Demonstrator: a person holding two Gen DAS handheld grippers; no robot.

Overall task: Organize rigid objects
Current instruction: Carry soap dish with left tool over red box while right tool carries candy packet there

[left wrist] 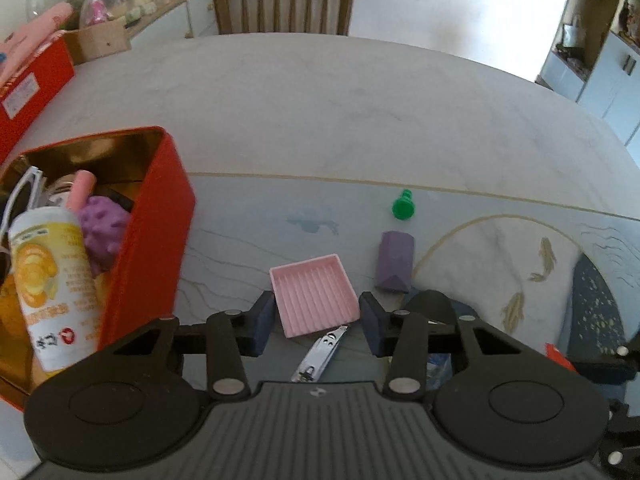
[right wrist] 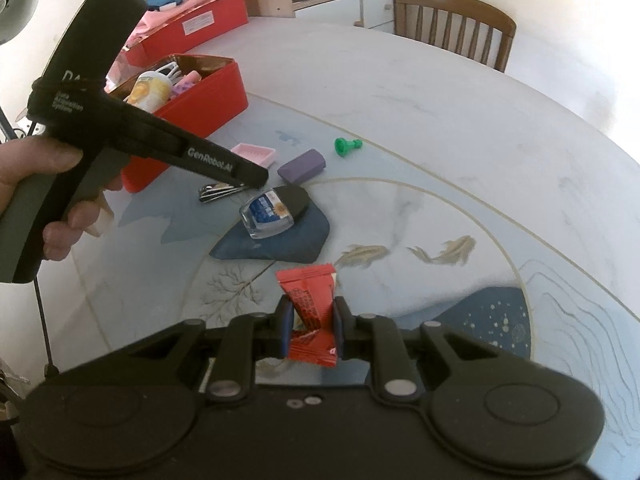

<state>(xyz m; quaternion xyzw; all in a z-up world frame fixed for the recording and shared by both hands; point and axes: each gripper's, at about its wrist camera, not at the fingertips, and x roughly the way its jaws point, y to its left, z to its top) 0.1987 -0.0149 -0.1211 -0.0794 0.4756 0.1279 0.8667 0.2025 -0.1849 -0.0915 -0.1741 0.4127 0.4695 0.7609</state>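
Note:
My left gripper [left wrist: 318, 316] hangs low over the table, its two pads against the sides of a small pink ribbed tray [left wrist: 314, 292] that rests flat. A metal nail clipper [left wrist: 320, 354] lies just under the jaws. The right wrist view shows a hand [right wrist: 24, 184] holding that gripper beside the open red tin [right wrist: 208, 96]. My right gripper [right wrist: 310, 326] is shut on a red sachet [right wrist: 308, 300], held above the table. Loose on the table are a purple block [left wrist: 394, 262], a green peg [left wrist: 403, 206] and a small clear bottle with a black cap [right wrist: 276, 210].
The red tin [left wrist: 152, 240] holds a bottle with an orange label [left wrist: 48, 280], a purple knobbly ball [left wrist: 102, 236], a pink tube and white glasses. A long red carton [left wrist: 28, 92] stands at the far left. Beyond the round table [left wrist: 320, 100] is a wooden chair [left wrist: 284, 4].

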